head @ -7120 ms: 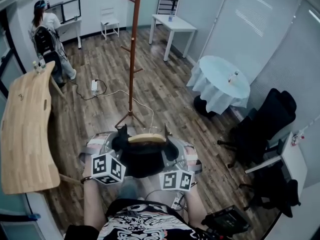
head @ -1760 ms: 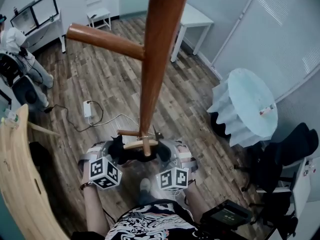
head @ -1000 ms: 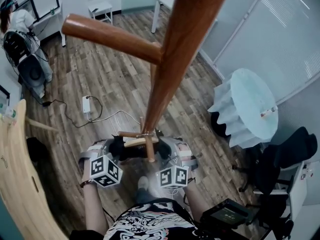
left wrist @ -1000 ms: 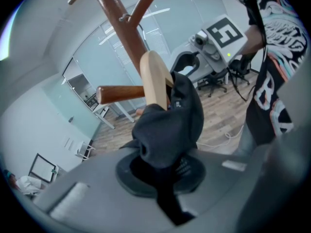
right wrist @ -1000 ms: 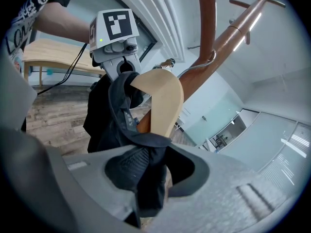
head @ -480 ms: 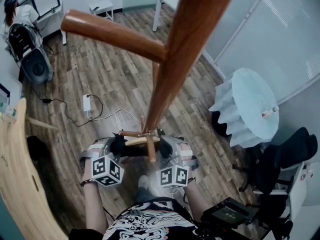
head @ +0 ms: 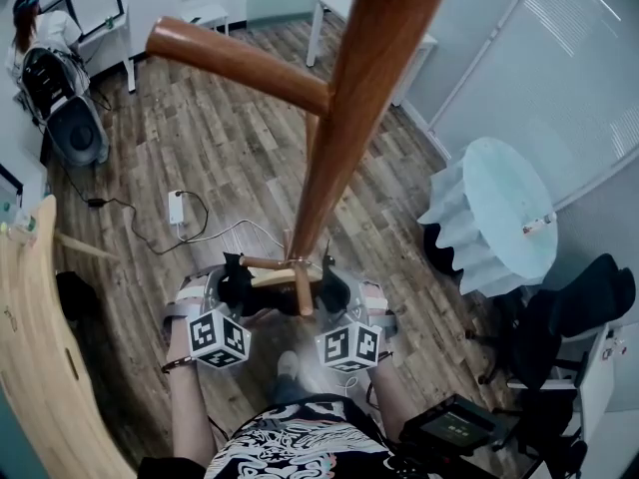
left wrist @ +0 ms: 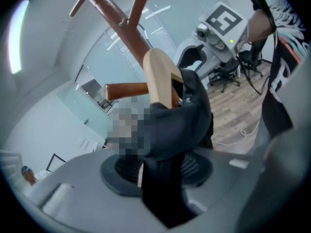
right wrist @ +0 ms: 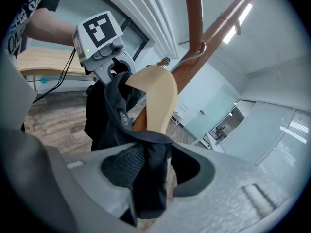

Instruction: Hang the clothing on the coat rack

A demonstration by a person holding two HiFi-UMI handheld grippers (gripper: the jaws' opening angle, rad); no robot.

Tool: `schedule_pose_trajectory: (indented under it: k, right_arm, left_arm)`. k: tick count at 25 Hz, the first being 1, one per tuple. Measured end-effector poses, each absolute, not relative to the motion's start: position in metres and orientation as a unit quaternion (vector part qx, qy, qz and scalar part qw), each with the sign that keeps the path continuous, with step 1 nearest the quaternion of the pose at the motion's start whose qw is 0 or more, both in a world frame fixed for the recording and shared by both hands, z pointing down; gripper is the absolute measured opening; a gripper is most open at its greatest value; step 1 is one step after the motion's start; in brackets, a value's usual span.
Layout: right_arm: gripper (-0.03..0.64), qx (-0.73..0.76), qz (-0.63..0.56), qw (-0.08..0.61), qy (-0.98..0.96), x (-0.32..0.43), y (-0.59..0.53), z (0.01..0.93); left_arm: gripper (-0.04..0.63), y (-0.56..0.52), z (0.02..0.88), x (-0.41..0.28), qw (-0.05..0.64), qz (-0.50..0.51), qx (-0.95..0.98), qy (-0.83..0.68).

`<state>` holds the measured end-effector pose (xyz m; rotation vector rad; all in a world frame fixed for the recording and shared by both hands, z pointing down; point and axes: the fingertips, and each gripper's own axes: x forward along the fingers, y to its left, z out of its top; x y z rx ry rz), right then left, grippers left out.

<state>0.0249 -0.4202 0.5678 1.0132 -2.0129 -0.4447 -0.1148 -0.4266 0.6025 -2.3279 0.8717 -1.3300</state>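
Observation:
A black garment (head: 243, 292) hangs over a pale wooden hanger (head: 281, 276), right against the brown coat rack pole (head: 349, 118) and beside a short lower peg (head: 262, 263). My left gripper (head: 234, 271) is at the garment's left shoulder and my right gripper (head: 335, 279) at its right. Both sets of jaws have just been opening. In the left gripper view black cloth (left wrist: 180, 130) still lies between the left gripper (left wrist: 158, 171) pads, below the hanger (left wrist: 160, 79). In the right gripper view, cloth (right wrist: 109, 110) droops through the right gripper (right wrist: 155, 171), with a gap beside it. A metal hook (right wrist: 194, 57) lies against the rack.
A long upper peg (head: 235, 63) juts left overhead. A round table with a pale cloth (head: 489, 213) and black office chairs (head: 584, 302) stand at the right. A curved wooden tabletop (head: 30, 347) lies at the left. A power strip and cable (head: 177, 208) lie on the floor. A person (head: 35, 38) is far back left.
The hands have stayed put at the rack. Both grippers' jaws now stand wider around the garment's shoulders than half a second ago. The hanger keeps its place by the lower peg.

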Motion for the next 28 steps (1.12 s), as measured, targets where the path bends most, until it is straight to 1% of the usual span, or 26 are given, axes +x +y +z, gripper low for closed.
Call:
schedule_pose_trajectory:
  k: [1, 2, 7, 9, 15, 28]
  right_arm:
    - [0.172, 0.404, -0.172, 0.409, -0.800, 0.026, -0.421, 0.568]
    - [0.172, 0.404, -0.170, 0.408, -0.801, 0.026, -0.421, 0.568]
    - [0.172, 0.403, -0.167, 0.410, -0.801, 0.027, -0.416, 0.568]
    - [0.173, 0.403, -0.166, 0.410, -0.801, 0.027, -0.414, 0.569]
    - [0.175, 0.408, -0.158, 0.408, -0.801, 0.033, -0.406, 0.566]
    - [0.183, 0.421, -0.138, 0.395, -0.804, 0.043, -0.391, 0.555]
  left_arm:
    - [0.138, -0.427, 0.602, -0.117, 0.159, -0.464, -0.814, 0.311]
    - [0.146, -0.427, 0.601, -0.118, 0.156, -0.463, -0.814, 0.314]
    - [0.153, -0.419, 0.599, -0.125, 0.121, -0.463, -0.817, 0.322]
    - [0.171, -0.416, 0.602, -0.129, 0.113, -0.467, -0.816, 0.321]
    - [0.173, -0.405, 0.610, -0.141, 0.108, -0.475, -0.813, 0.319]
    - [0.173, -0.383, 0.597, -0.146, 0.106, -0.463, -0.813, 0.337]
